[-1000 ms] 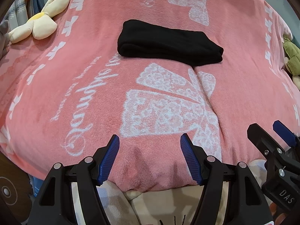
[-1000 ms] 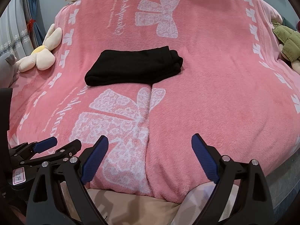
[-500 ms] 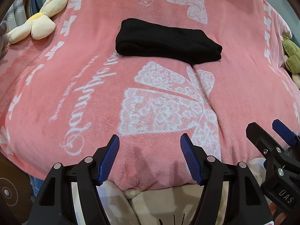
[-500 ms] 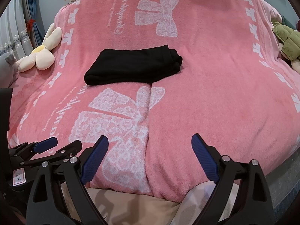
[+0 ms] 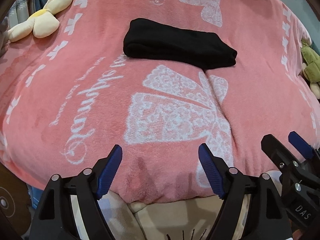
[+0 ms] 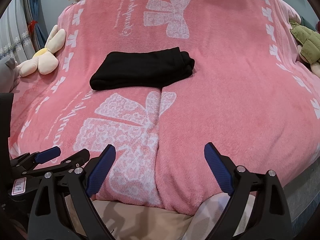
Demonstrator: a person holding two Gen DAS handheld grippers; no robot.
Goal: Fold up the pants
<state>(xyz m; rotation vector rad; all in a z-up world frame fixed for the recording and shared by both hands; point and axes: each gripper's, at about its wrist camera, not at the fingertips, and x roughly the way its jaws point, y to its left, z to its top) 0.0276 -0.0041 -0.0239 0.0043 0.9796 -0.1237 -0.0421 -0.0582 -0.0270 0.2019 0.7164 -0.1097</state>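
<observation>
Left wrist view: pants (image 5: 178, 44) lie folded mid-bed (image 5: 260, 92), soft, limp; best pinched at the thick fold. Left gripper (image 5: 160, 170) and right gripper (image 6: 160, 168) gape wide, empty, at the near edge.

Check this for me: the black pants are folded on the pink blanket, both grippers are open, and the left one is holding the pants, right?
Not quite. The left gripper holds nothing: its open jaws sit at the near edge of the pink blanket, well apart from the folded black pants, as the left wrist view shows. The right gripper is open too.

A bed with a pink blanket (image 6: 230, 100) fills the view; curtains (image 6: 18, 26) hang at ten o'clock.
</observation>
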